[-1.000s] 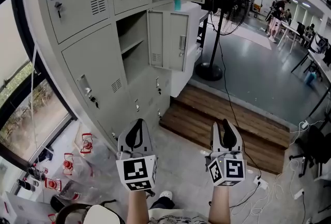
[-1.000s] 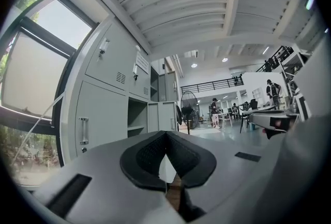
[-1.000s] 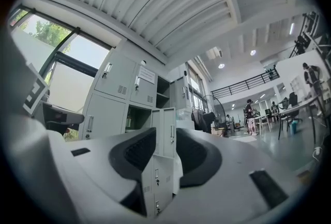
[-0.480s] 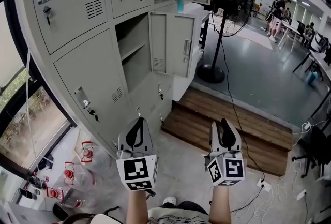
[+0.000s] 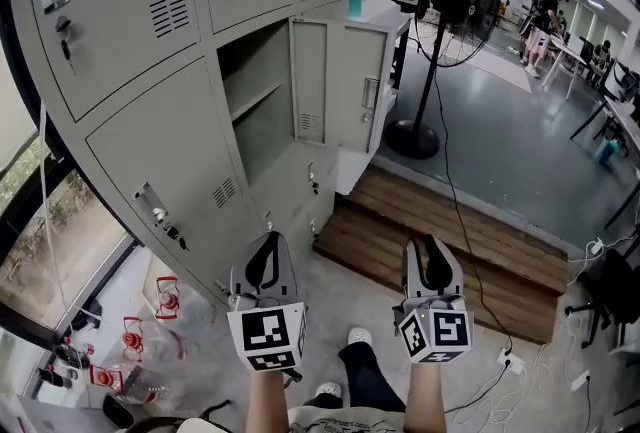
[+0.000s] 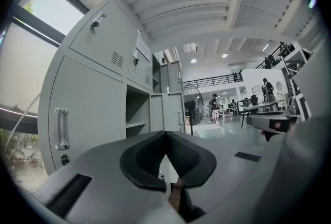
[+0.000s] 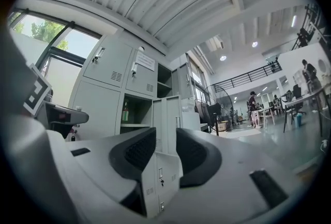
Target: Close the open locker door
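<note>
Your left gripper (image 5: pixel 267 246), jaws together, and right gripper (image 5: pixel 430 249), jaws narrowly parted, hang empty well short of the grey metal locker door (image 5: pixel 345 86) open off the right edge of its compartment (image 5: pixel 255 91), since pushing likely needs no grasp.

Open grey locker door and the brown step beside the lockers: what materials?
Open grey locker door: looks like painted sheet metal, matte, judging by the punched vent slots. Brown step: apparently wood planks, with visible board seams and grain-like streaks.
</note>
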The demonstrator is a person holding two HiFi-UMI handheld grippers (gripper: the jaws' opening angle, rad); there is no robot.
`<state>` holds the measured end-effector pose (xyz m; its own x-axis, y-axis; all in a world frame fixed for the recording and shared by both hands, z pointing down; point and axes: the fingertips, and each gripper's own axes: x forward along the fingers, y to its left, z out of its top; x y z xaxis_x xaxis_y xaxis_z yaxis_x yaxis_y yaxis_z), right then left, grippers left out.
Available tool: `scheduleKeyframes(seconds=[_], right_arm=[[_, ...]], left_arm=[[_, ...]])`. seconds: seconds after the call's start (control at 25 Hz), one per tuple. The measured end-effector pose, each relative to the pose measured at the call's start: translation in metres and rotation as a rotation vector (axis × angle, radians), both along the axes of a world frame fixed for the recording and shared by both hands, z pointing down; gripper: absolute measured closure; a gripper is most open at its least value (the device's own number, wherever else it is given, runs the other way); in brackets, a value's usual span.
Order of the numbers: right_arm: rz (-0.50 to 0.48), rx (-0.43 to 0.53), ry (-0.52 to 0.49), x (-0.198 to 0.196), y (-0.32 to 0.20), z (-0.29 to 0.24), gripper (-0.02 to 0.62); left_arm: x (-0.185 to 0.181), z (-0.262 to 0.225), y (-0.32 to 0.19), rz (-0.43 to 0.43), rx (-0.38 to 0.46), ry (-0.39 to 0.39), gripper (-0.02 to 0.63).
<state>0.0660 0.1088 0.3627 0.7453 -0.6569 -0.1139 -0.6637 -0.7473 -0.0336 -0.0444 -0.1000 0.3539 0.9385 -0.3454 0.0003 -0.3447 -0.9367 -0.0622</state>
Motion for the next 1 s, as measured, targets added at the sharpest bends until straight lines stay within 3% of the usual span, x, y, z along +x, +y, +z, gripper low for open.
scheduleKeyframes(seconds=[0.32,1.0], right_arm=[[-0.05,0.019,-0.014,0.058,-0.033,0.01,0.474],[-0.201,0.053,-0.02,0.236,-0.1,-0.006,0.474]], left_arm=[[0.04,0.01,-0.027,-0.056,-0.002,-0.003,0.603],[0.181,-0.011,-0.081,-0.22,0.003,0.022,0.603]])
